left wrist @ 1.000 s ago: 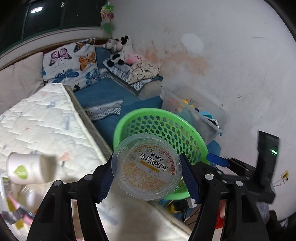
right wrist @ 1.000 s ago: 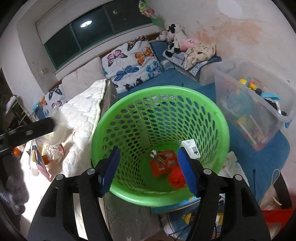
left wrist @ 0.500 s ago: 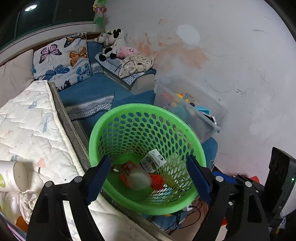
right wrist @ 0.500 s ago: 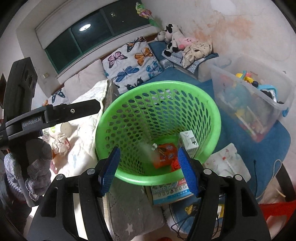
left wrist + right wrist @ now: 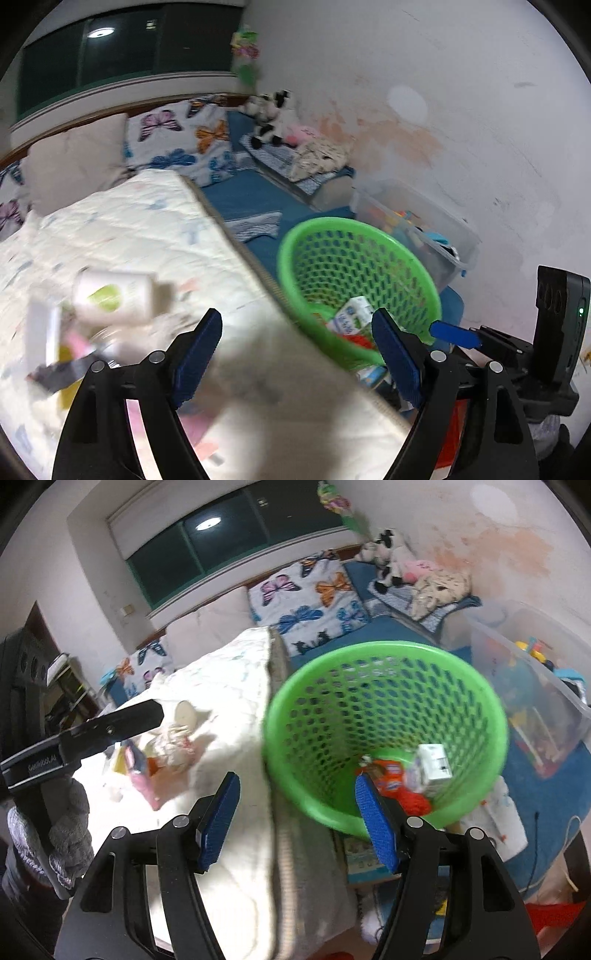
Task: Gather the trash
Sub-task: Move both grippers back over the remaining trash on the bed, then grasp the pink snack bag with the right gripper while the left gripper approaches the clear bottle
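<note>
- My left tool (image 5: 295,354) is released — blue pads spread wide, nothing between them — and hangs over the mattress (image 5: 140,236) near its basket-side edge.
- My right tool (image 5: 295,819) is likewise spread and empty, straddling the mattress edge with one pad over the green basket (image 5: 384,657).
- The basket stands on the floor just beside the bed and already holds some trash: a small white carton (image 5: 432,764), an orange wrapper (image 5: 389,777) and something red beneath them that I cannot make out.
- What is left lies in a blurred heap toward the near-left corner of the mattress — a white cup with a green mark (image 5: 114,297) on its side, a crumpled wad (image 5: 173,742), pink and yellow scraps beside it.
- I judge the job partly done: a few pieces binned, the heap untouched, and neither tool carrying anything now.
- The cup looks the likeliest next pick for the left tool.
</note>
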